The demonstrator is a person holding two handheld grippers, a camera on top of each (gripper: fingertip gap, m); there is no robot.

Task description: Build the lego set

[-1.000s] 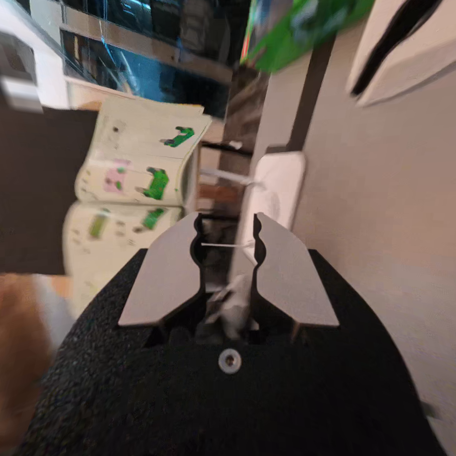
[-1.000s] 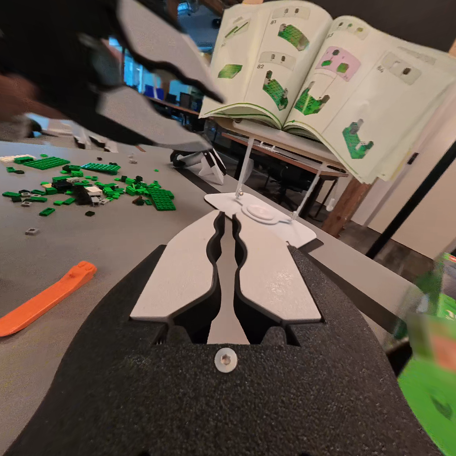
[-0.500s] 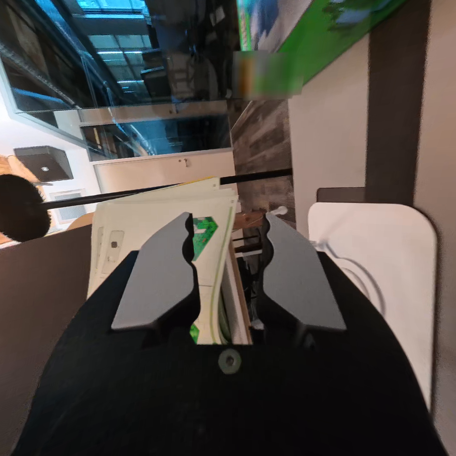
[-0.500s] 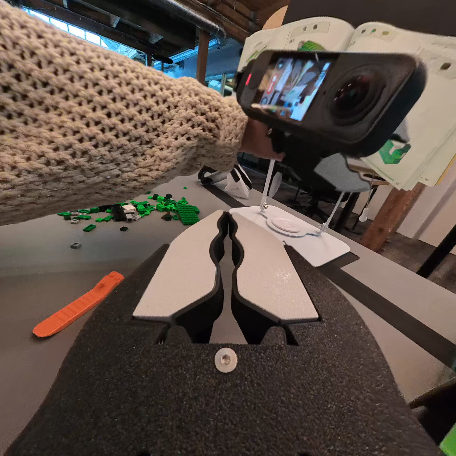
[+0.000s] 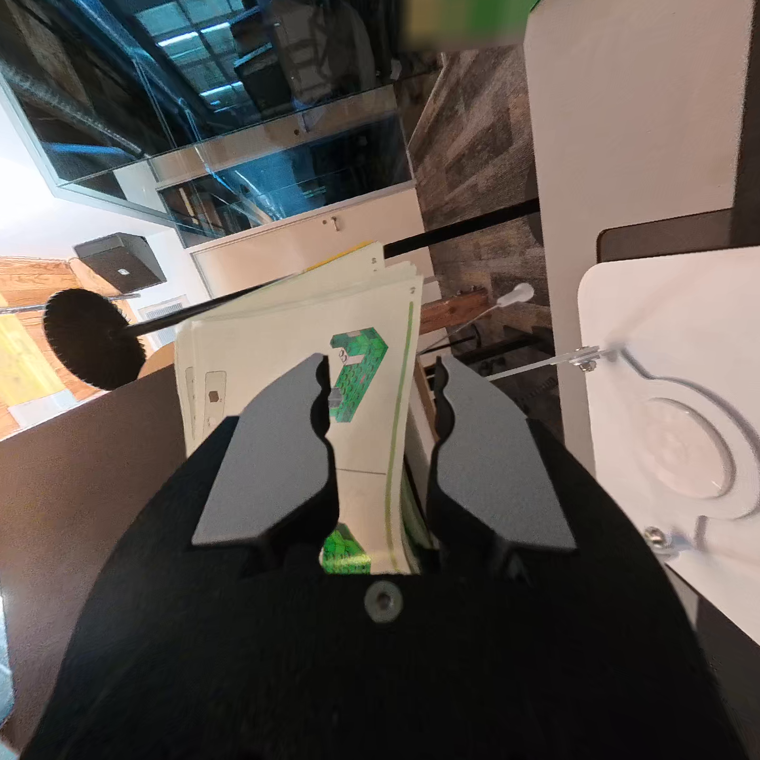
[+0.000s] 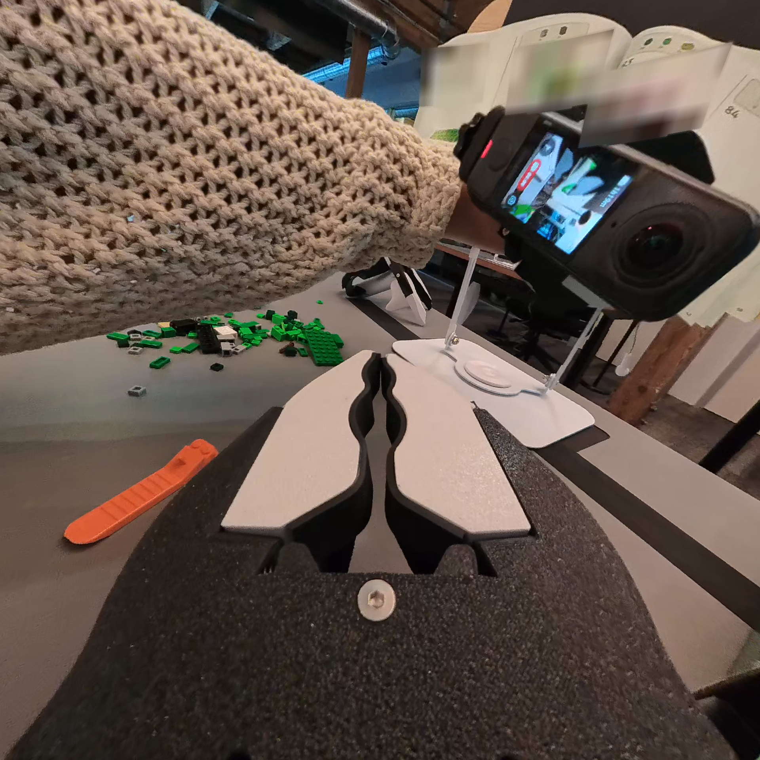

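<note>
You're at the page-turn step: left gripper (image 5: 382, 370) jaws apart round the booklet (image 5: 288, 370) edge; next, pinch one sheet. Right gripper (image 6: 379, 362) nearly closed, empty.

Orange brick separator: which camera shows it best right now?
The right wrist view. The orange brick separator lies flat on the grey table, in full sight left of the right gripper, apart from the loose green bricks. The left wrist view faces the instruction booklet and shows none of it.
</note>
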